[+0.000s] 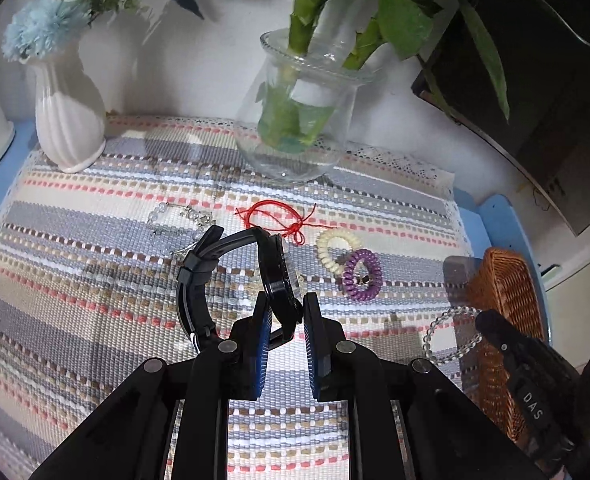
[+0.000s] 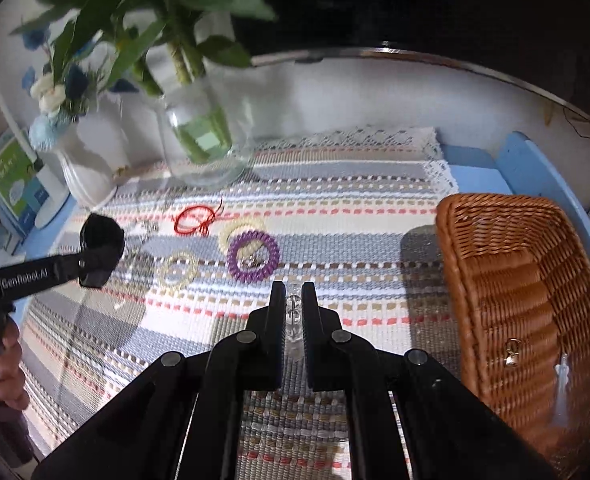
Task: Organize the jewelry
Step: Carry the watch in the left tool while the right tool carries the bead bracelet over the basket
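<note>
We see a black wristwatch with a smooth rubbery strap (image 1: 231, 276) held edge-on, its round case pinched between the blue ribbed pads of our left gripper (image 1: 286, 312), above the cloth. Our right gripper (image 2: 293, 304) grips a clear glass-bead bracelet (image 2: 293, 312), whose round transparent beads sit between its narrowly parted black fingers. On the woven striped cloth (image 1: 75, 240) of grey, cream and coral bands lie a thin red knotted string bracelet (image 1: 273, 216), a cream spiral coil tie (image 1: 335, 250), touching a purple spiral coil tie (image 1: 362, 276), and a pale crystal-bead chain (image 1: 183, 224) just beyond the watch strap. A brown wicker basket (image 2: 495, 248) stands at the cloth's right edge, well apart from the watch, with a small gold clasp (image 2: 512, 354) inside. Behind stand a ribbed white ceramic vase (image 1: 69, 116) and a clear glass vase (image 1: 295, 120) of green stems, against a white wall, on a blue tabletop (image 2: 475, 172).
</note>
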